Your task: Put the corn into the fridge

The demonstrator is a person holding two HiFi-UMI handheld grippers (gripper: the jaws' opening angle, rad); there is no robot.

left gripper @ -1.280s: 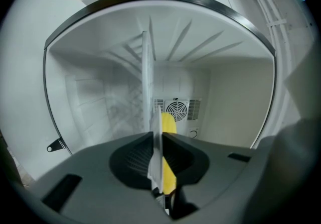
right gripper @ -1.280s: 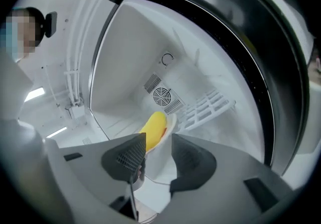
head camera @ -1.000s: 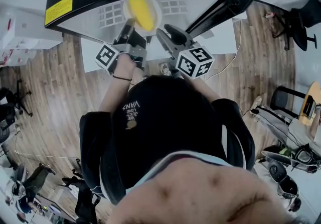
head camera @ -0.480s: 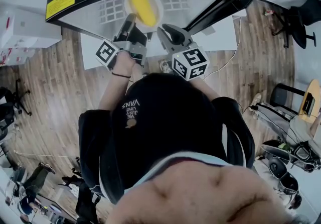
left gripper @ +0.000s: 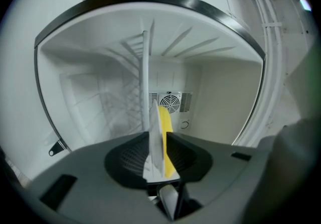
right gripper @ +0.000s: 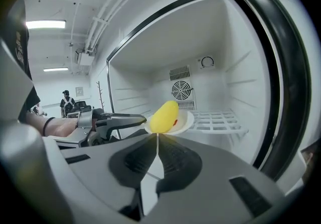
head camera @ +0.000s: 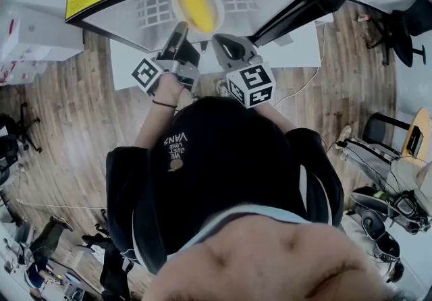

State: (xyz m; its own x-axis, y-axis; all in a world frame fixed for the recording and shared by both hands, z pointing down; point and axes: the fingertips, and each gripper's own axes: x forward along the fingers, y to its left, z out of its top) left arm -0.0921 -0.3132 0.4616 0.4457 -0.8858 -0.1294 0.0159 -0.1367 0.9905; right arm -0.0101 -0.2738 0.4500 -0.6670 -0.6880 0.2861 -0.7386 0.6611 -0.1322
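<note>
The corn (right gripper: 164,116) lies on a white plate (right gripper: 186,120), just inside the fridge (right gripper: 261,67) and over the wire shelf (right gripper: 218,120). We can't tell whether the plate already rests on the shelf. The left gripper (right gripper: 140,118) is clamped on the plate's rim and carries it.

And there: the right gripper (right gripper: 157,135) has just been closing its jaws. They meet now with nothing between them, so we reckon it's out of the job and the left one finishes the placing.

Room to move? The shelf is bare to the right of the plate and back towards the fan grille (right gripper: 181,89). Mind the shelf's front edge below, and the fridge's left wall, the nearer side for the left gripper.
</note>
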